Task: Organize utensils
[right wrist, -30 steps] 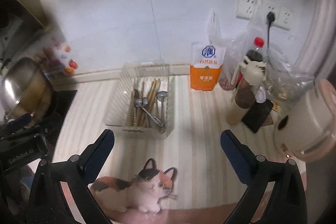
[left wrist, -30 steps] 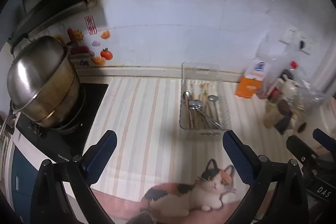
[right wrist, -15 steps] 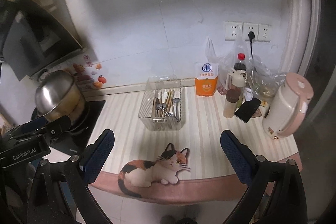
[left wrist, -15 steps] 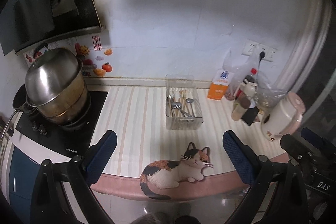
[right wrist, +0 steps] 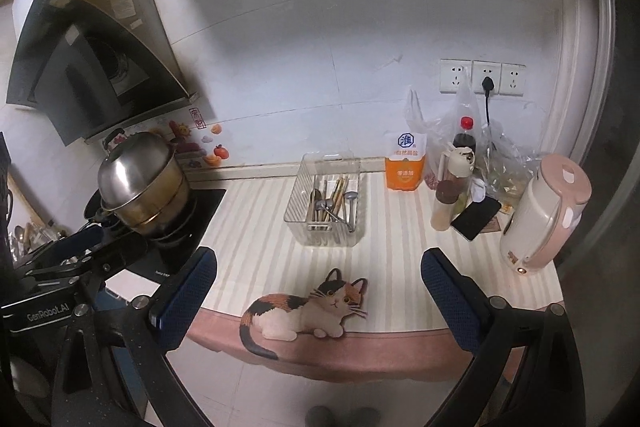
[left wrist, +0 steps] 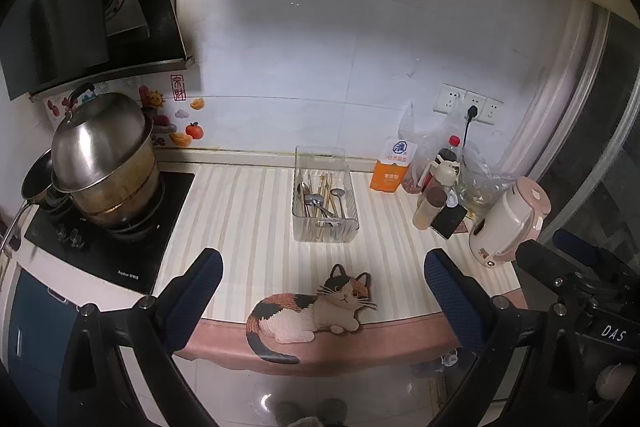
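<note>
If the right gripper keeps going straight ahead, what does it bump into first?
Probably the clear utensil tray. The open right gripper points over the cat mat toward it, though depth is hard to judge.

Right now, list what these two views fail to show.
- Clear plastic utensil bin: spoon and chopstick count too small, overlapping, both views.
- Steel pot: contents hidden by its domed lid.
- Dark bottle: label hidden behind the jars.
- Left gripper, right gripper: empty.
</note>
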The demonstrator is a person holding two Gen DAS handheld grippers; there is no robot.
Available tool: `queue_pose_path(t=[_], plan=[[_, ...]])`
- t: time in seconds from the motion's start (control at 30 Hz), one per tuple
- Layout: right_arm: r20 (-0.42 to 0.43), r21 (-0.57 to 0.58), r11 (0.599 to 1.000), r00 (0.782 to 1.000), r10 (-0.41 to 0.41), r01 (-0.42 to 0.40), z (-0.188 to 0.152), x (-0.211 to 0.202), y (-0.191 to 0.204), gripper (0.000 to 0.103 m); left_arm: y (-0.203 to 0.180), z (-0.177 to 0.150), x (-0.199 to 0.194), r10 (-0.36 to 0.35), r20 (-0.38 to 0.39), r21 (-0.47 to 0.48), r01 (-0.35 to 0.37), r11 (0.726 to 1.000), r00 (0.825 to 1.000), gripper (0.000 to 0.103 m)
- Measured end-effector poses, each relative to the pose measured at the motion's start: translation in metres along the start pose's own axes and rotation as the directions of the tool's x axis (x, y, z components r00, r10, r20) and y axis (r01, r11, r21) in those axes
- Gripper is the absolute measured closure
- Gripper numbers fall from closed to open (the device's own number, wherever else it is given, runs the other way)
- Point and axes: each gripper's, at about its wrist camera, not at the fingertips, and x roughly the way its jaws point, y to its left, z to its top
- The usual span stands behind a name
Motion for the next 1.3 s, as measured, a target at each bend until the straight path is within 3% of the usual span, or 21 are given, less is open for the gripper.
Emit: queue_pose_path(t=[0.63,1.3], plan=[[-0.034,-0.049,0.999,0.999,0.020,-0.022,0.011,0.013,-0.010,0.000,-0.003,-0.002,0.010,0.050,-0.018,-0.021,-0.050,0.998,0.999,0.000],[-0.040,-0.061,0.998,0.999,0.012,-0.015,0.015,0.022,-0.005,0.000,0.003,0.003,0.013,0.058,-0.013,-0.022,-0.058,0.998,0.998,0.000]])
